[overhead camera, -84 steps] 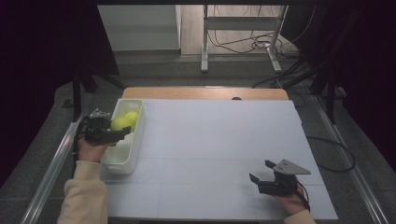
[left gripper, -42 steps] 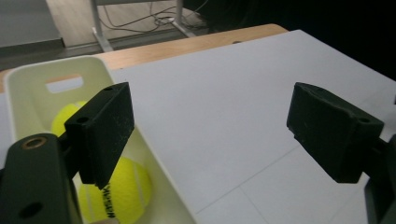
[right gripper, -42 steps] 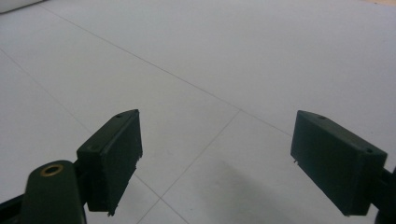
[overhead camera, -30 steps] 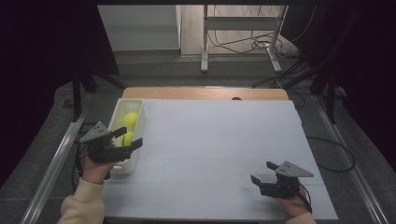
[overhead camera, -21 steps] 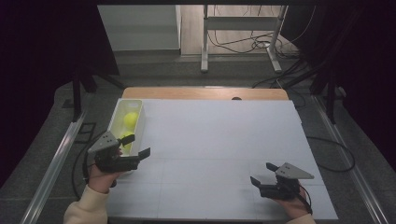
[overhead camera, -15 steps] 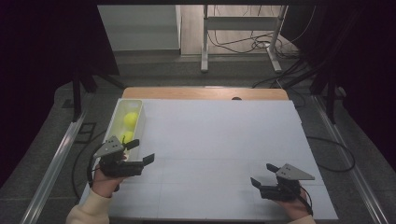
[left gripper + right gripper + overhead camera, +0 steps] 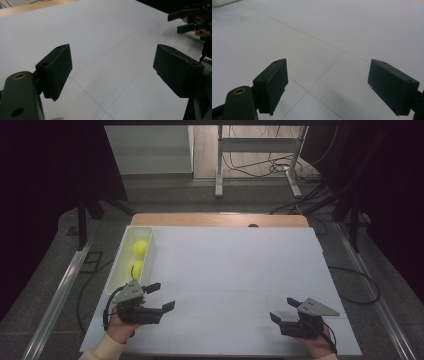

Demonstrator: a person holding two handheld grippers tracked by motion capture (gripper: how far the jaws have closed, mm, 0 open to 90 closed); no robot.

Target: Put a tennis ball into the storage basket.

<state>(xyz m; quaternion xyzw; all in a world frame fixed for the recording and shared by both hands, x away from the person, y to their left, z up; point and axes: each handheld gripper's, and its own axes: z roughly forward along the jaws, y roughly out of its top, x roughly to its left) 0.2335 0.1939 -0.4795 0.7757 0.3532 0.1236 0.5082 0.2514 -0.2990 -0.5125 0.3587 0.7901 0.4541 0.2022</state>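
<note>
At the bench's front-left corner, the left gripper point(image 7: 161, 297), jaws apart, empty and just narrowing, has withdrawn from the white rectangular plastic bin point(image 7: 118, 268) holding two yellow-green tennis balls point(image 7: 140, 247); deposit likely complete.

a lab-like recording space is suggested by the white-covered table point(image 7: 240, 270), black curtains point(image 7: 50, 165) and loose floor cables point(image 7: 270, 167).
</note>
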